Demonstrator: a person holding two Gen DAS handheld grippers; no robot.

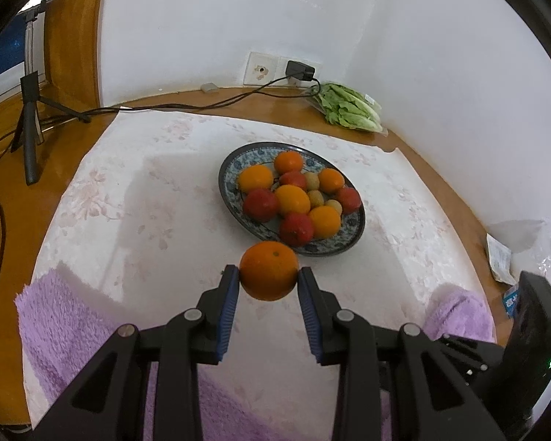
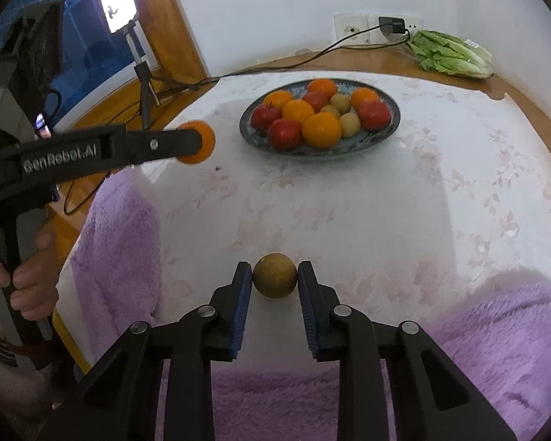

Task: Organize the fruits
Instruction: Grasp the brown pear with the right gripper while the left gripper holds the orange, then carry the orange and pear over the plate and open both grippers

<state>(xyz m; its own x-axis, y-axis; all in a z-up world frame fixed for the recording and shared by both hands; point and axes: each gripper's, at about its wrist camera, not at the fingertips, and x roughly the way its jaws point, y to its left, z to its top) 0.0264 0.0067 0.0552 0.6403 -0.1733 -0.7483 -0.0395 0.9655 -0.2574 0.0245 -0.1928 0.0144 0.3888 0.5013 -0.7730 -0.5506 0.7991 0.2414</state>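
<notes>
We've got the left hand-held gripper (image 1: 269,279) pinching a firm, round orange (image 1: 269,270) across its middle, above the surface (image 1: 147,191); the right hand-held gripper (image 2: 274,278) clamps a small, hard brownish fruit (image 2: 274,275) near the front edge. Smooth skins, may slip.

In the right wrist view the left gripper (image 2: 196,141) covers most of its orange (image 2: 204,143); only a crescent shows past the finger. The hand (image 2: 25,275) on that gripper is cut off by the left edge. The fruits on the plate (image 1: 352,237) overlap, so the small brown ones (image 1: 316,198) are partly hidden and too small to name. The towel (image 2: 496,349) runs off the bottom edge. The label on the bag (image 1: 499,261) at the right is unreadable. The lamp (image 2: 118,2) is washed out.
</notes>
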